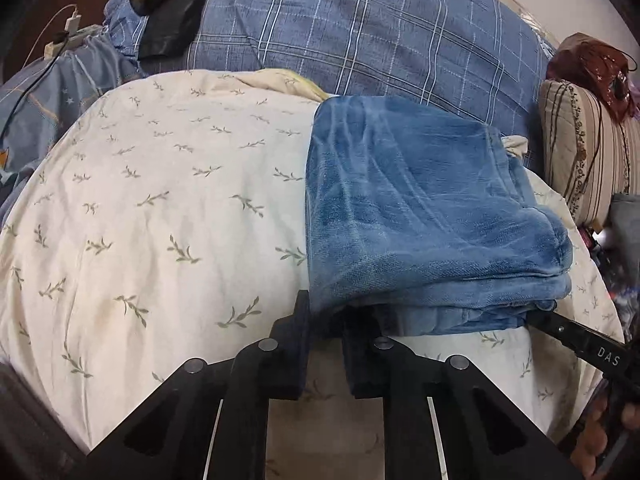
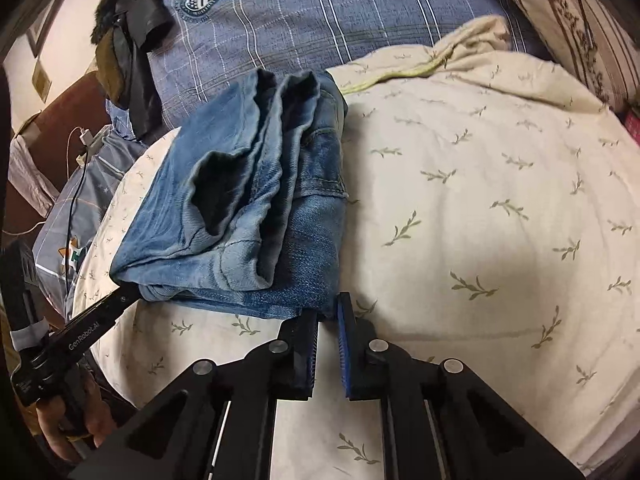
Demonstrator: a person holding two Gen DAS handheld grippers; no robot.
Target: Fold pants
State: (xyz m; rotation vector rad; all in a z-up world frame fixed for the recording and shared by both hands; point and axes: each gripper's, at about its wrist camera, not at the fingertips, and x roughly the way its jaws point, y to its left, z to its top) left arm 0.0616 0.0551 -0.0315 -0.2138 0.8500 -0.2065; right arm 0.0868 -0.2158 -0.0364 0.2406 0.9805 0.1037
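Note:
The blue denim pants (image 1: 420,216) lie folded into a thick stack on a cream quilt with a leaf print (image 1: 160,220). My left gripper (image 1: 326,316) has its jaws closed around the stack's near left corner. In the right wrist view the pants (image 2: 248,200) show their open leg ends and layers. My right gripper (image 2: 328,312) is at the stack's near right corner with its jaws narrowly apart and the corner's tip between them. Each gripper shows in the other's view, the right one (image 1: 560,330) and the left one (image 2: 120,300), both poking at the stack's near edge.
A blue plaid duvet (image 1: 360,40) lies behind the quilt. A dark garment (image 1: 168,12) lies on it at the far left. A striped cushion (image 1: 592,152) with a red bag (image 1: 596,68) stands at the right. A charger and cable (image 1: 68,28) lie at the far left.

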